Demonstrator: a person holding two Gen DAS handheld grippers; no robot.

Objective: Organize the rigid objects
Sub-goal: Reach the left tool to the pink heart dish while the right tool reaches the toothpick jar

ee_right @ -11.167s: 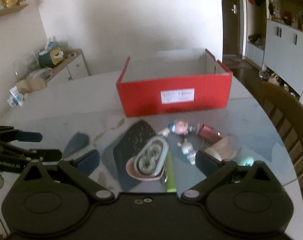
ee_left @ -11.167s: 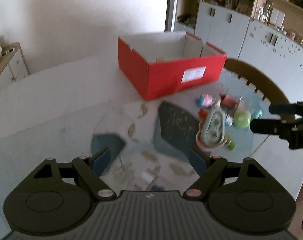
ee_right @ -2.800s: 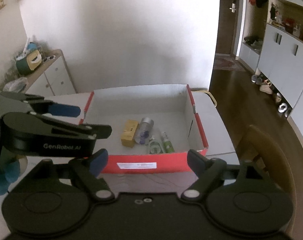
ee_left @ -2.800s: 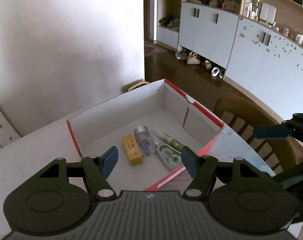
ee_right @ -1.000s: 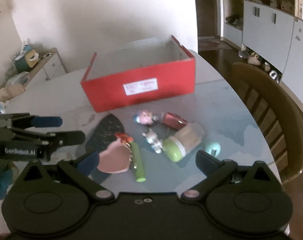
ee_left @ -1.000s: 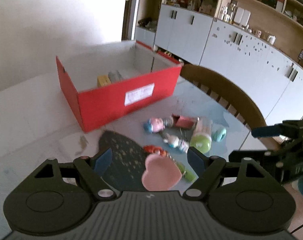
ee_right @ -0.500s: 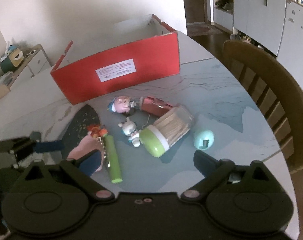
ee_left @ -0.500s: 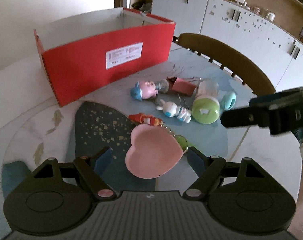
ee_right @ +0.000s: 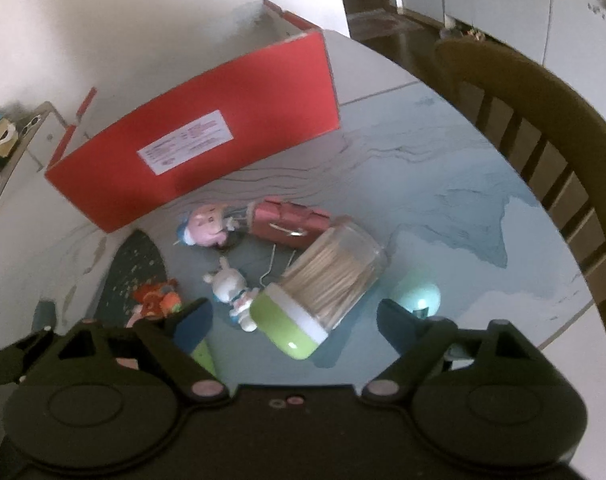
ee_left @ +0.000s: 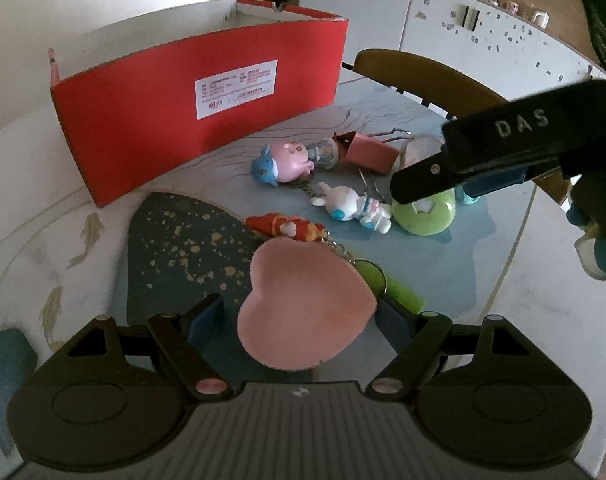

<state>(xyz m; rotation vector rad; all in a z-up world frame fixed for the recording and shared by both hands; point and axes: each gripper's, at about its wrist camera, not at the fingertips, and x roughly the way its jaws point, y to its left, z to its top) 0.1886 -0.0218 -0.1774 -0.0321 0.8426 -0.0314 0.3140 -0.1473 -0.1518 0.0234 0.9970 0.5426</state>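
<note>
A pink heart-shaped dish lies on the table between the open fingers of my left gripper. A green-lidded toothpick jar lies on its side between the open fingers of my right gripper; in the left wrist view my right gripper hovers over the jar. Around them lie a pink figure, a white rabbit figure, a red toy, a green tube, a dark red case and a small teal object. The red box stands behind.
A wooden chair stands at the table's right edge. White cabinets line the far wall. A dark speckled patch marks the table top on the left.
Both grippers came back from over the red box and dropped low to the table. The left one closed in on the pink heart dish, the right one on the toothpick jar.
</note>
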